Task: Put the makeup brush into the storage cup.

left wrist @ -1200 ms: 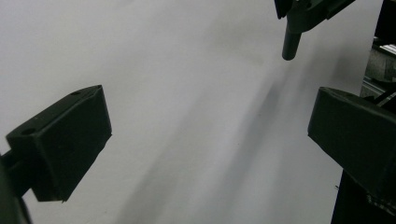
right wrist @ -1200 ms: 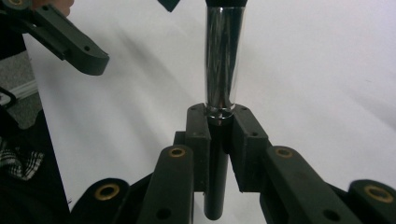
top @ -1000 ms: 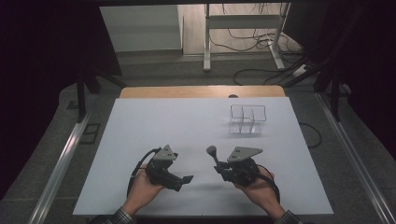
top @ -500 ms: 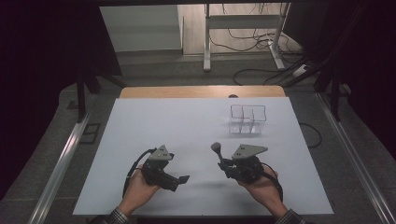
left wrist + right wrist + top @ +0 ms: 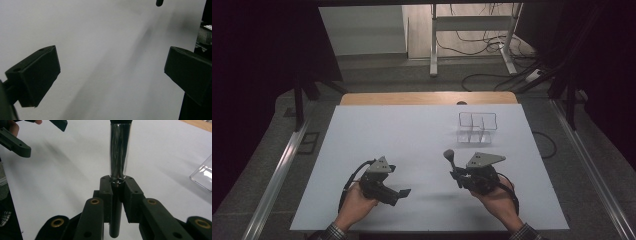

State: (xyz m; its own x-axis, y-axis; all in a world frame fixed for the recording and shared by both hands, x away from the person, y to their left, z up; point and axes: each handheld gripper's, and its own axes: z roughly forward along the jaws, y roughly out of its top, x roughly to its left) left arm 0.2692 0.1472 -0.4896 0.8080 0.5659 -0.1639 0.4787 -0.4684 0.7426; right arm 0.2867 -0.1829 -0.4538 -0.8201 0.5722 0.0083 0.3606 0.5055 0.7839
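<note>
Both grippers barely moved, rt gripper (image 5: 117, 192) (brush (image 5: 119, 152) clamped)

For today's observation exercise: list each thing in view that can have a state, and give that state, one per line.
Left tool: open, nothing between the jaws.
Right tool: shut on the brush.
Brush: clamped by its handle, raised off the table.
Clear organizer: upright, looks empty.
</note>
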